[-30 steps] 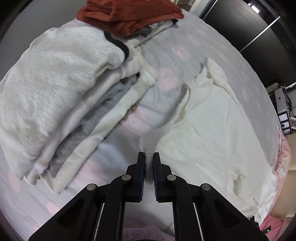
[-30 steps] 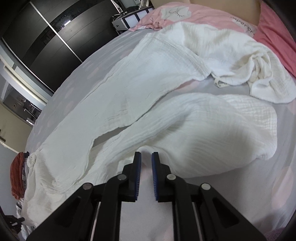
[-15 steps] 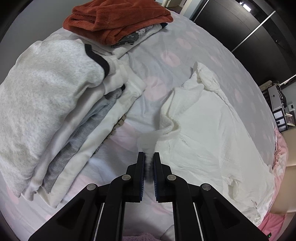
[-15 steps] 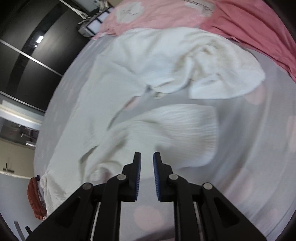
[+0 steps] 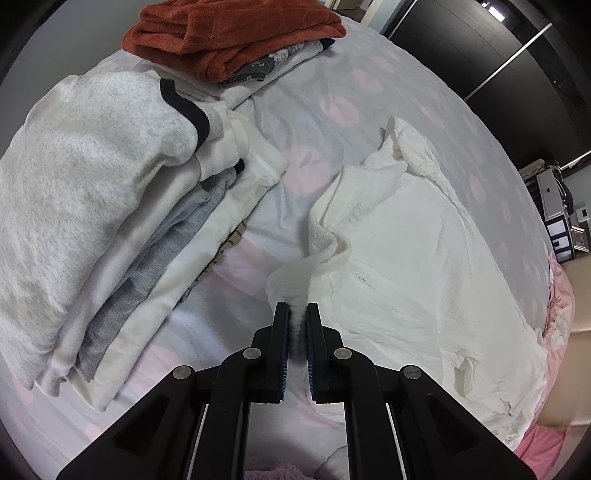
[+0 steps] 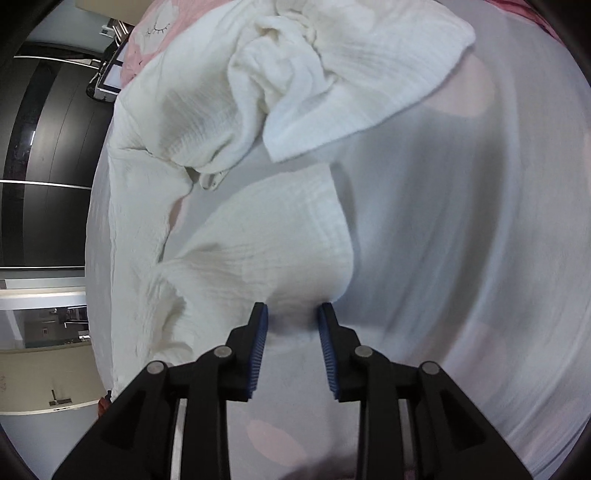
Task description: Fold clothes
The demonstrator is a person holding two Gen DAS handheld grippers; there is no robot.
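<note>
White crinkled trousers (image 5: 406,266) lie spread on a grey bedsheet with pink dots (image 5: 317,118). My left gripper (image 5: 296,314) is shut on a pinched corner of the trousers near the waistband, lifting a ridge of cloth. In the right wrist view one trouser leg (image 6: 280,243) runs toward the camera, and its hem sits between the fingers of my right gripper (image 6: 293,314), which stands open above it. The other leg (image 6: 147,206) stretches along the left, under a second crumpled white garment (image 6: 332,74).
A tall stack of folded clothes (image 5: 110,206) sits left of the trousers, with a rust-red folded towel (image 5: 229,33) on another pile behind. Pink bedding (image 6: 155,33) lies at the far end. Dark wardrobe doors (image 6: 44,166) stand beyond the bed.
My right gripper went from shut to open and swung round onto the trouser leg's hem. My left gripper stayed shut on the cloth and pulled it up and back, bunching the waistband.
</note>
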